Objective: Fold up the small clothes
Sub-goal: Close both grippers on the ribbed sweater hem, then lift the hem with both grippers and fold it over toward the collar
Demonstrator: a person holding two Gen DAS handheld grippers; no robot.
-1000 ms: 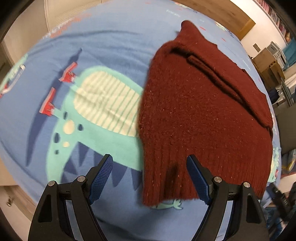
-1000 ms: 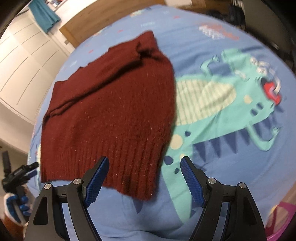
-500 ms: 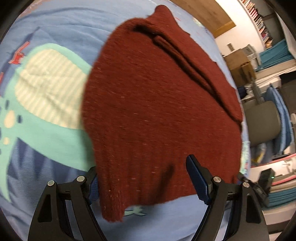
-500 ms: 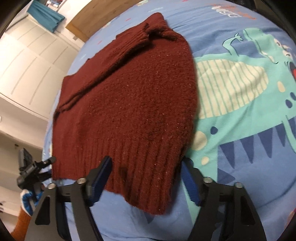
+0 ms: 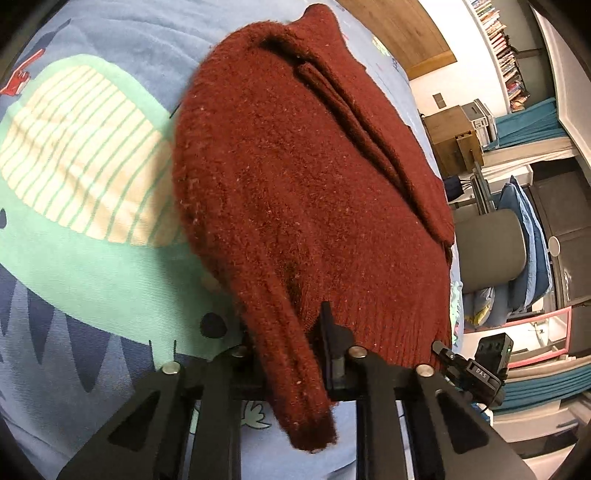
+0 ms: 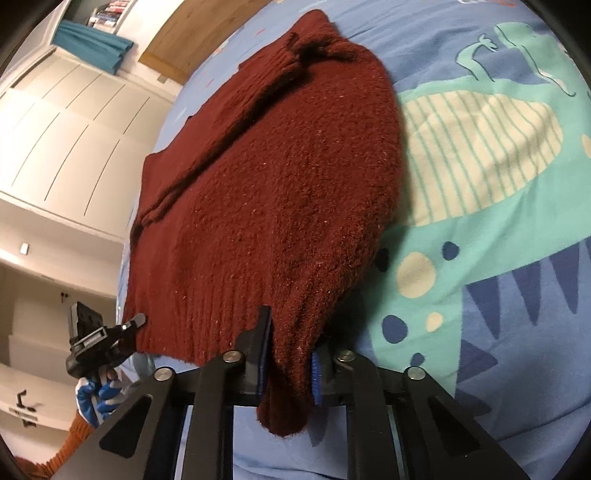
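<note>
Both grippers, left (image 5: 291,354) and right (image 6: 286,354), clamp the fuzzy maroon knit sweater's (image 5: 306,177) ribbed near hem; its length runs away toward the far collar.

Left tool (image 5: 291,354) pinches the maroon sweater's (image 5: 303,177) hem corner.

A child's bedroom at home: a bed with a dinosaur-print blue duvet (image 6: 498,229) and wooden headboard (image 5: 410,33), white panelled wardrobe doors (image 6: 66,122), crowded bookshelves (image 5: 498,44), and a cardboard box (image 5: 452,138) by the wall.

Black gripper (image 6: 288,354) frames — silver screws, blue pads (image 6: 314,373)
</note>
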